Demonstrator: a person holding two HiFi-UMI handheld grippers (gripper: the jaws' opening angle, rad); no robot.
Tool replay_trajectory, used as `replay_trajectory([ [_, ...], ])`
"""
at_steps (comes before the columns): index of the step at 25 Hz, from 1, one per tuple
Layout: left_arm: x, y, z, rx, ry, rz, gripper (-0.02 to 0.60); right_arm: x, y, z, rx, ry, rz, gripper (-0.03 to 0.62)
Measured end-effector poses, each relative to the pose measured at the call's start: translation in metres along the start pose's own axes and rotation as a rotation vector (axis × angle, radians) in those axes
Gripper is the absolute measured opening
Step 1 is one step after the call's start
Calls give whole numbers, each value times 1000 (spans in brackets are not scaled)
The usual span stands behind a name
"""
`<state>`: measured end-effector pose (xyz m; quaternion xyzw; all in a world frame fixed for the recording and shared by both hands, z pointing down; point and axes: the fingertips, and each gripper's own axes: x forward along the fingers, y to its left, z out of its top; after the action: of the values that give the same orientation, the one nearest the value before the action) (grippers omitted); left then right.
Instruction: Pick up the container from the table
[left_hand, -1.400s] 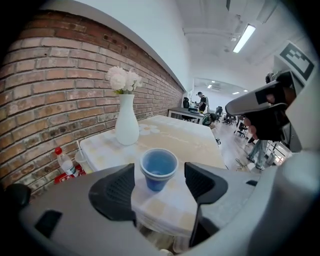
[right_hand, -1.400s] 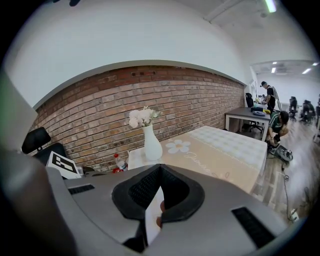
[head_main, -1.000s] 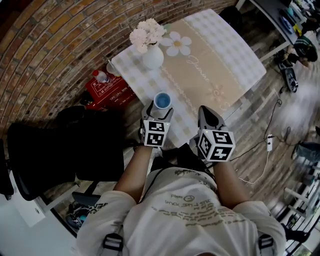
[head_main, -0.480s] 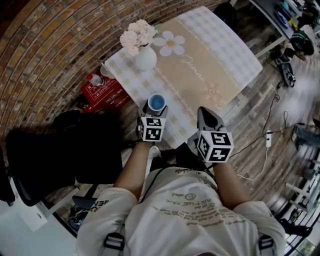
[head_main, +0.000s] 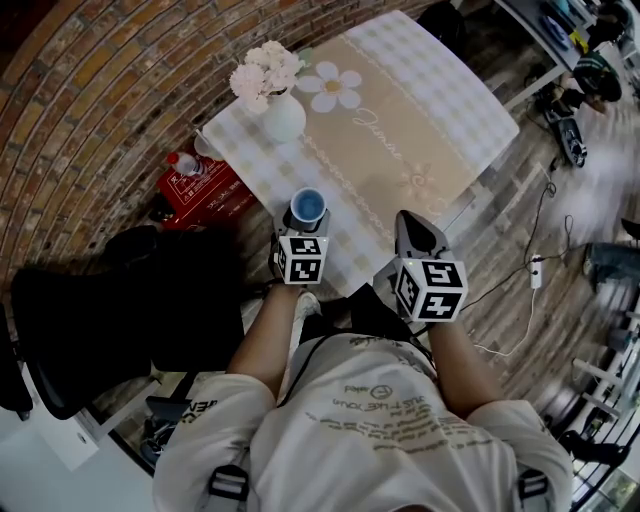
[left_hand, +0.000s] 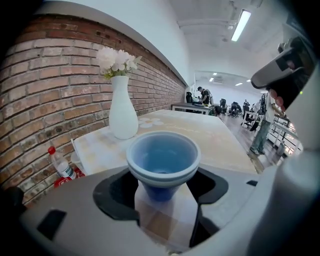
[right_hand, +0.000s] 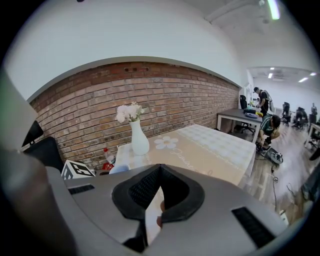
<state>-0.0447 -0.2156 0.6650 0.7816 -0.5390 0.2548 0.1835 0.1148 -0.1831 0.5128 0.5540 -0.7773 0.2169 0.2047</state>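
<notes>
The container is a blue cup (head_main: 308, 205) standing on the checked tablecloth near the table's front left edge; it fills the left gripper view (left_hand: 162, 160). My left gripper (head_main: 306, 222) has one jaw on each side of it, and the jaws are closing. The black pads (left_hand: 114, 196) stand beside the cup's lower body with a small gap, so the cup is between them but not pressed. My right gripper (head_main: 418, 232) hovers over the table's front edge to the right, its jaws together at the tip (right_hand: 159, 170) and empty.
A white vase of pale flowers (head_main: 280, 115) stands at the table's far left corner. The beige daisy runner (head_main: 400, 120) covers the middle. A red box with a bottle (head_main: 205, 185) sits on the floor left of the table, and a black chair (head_main: 120, 310) is nearer me.
My left gripper has sunk a little around the blue cup. The right gripper has kept its place.
</notes>
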Motion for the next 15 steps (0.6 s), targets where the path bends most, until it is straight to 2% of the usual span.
replay_trajectory([
  [8, -9, 1, 20, -8, -36, -2, 306, -1, 0, -1, 12, -1, 1, 0],
  [15, -23, 7, 39, 0, -45, 34, 305, 0, 6, 3, -1, -18, 6, 0],
])
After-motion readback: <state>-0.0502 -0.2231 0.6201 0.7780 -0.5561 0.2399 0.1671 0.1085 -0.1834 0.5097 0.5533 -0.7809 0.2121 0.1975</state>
